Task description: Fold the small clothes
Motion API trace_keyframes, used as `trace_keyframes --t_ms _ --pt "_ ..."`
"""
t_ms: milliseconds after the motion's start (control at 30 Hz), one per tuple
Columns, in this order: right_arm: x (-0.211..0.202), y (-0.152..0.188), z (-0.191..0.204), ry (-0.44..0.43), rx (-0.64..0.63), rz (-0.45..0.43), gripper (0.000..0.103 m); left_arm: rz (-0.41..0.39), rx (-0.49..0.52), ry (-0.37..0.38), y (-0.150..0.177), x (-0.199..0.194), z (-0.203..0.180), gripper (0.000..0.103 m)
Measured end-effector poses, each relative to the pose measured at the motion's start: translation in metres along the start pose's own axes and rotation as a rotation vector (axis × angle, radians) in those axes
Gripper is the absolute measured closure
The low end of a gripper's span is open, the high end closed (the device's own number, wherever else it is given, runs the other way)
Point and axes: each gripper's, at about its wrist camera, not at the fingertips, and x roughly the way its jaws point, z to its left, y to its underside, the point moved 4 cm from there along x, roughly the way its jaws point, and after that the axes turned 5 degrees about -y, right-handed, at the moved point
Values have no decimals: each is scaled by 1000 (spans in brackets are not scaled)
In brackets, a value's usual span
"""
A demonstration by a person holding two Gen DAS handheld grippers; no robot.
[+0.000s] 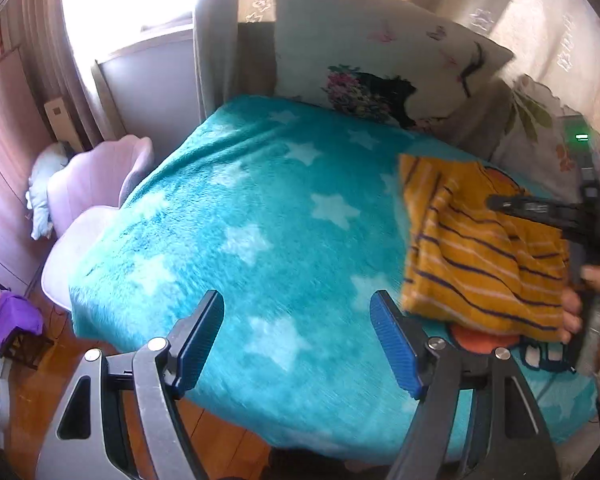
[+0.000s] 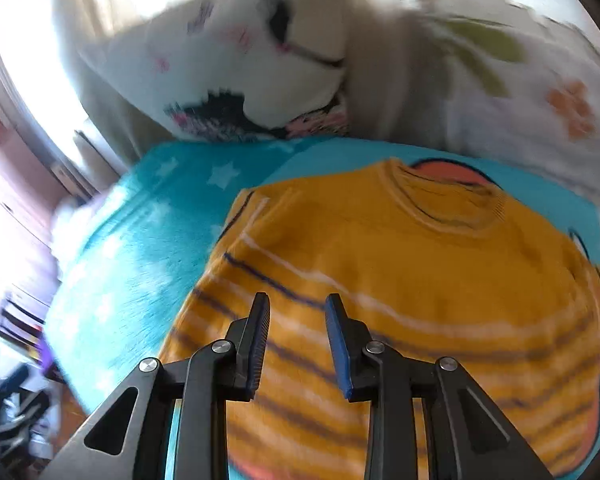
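Observation:
A mustard-yellow sweater (image 2: 400, 260) with navy and white stripes lies on the teal star blanket (image 2: 140, 240), its collar at the far side. In the left wrist view the sweater (image 1: 480, 248) is at the right of the bed. My right gripper (image 2: 298, 300) hovers over the sweater's striped lower part, jaws a little apart with nothing pinched between the pads. A person's hand (image 1: 596, 280) holds it at the right edge. My left gripper (image 1: 298, 300) stands wide open over the bare blanket (image 1: 260, 220), left of the sweater, holding nothing.
A white cat-face pillow (image 1: 360, 48) and a floral pillow (image 1: 540, 120) lean at the head of the bed. A pink chair (image 1: 96, 184) stands close by the bed's left side. Wood floor (image 1: 40, 392) and a purple cloth (image 1: 14, 316) lie lower left.

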Motion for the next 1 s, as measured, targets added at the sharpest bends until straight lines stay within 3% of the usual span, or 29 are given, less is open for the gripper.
trace_keyframes --t_ms 200,267,367,467,700,833,1000 --pt "79 -24 36 73 -32 148 71 52 11 32 -11 28 23 28" --pt "90 -29 48 111 -61 150 71 73 19 46 -14 38 29 28" --pt "101 -36 65 104 -87 163 57 90 26 62 -18 49 34 28" --pt "102 -36 71 100 -124 174 52 96 35 74 -24 56 35 28" --pt "37 -36 38 27 46 81 51 130 42 110 -29 73 35 28" --pt "31 -18 50 -17 55 128 44 165 30 137 -29 85 31 28" --pt "52 -3 72 114 -31 167 44 170 48 156 -25 87 23 28"
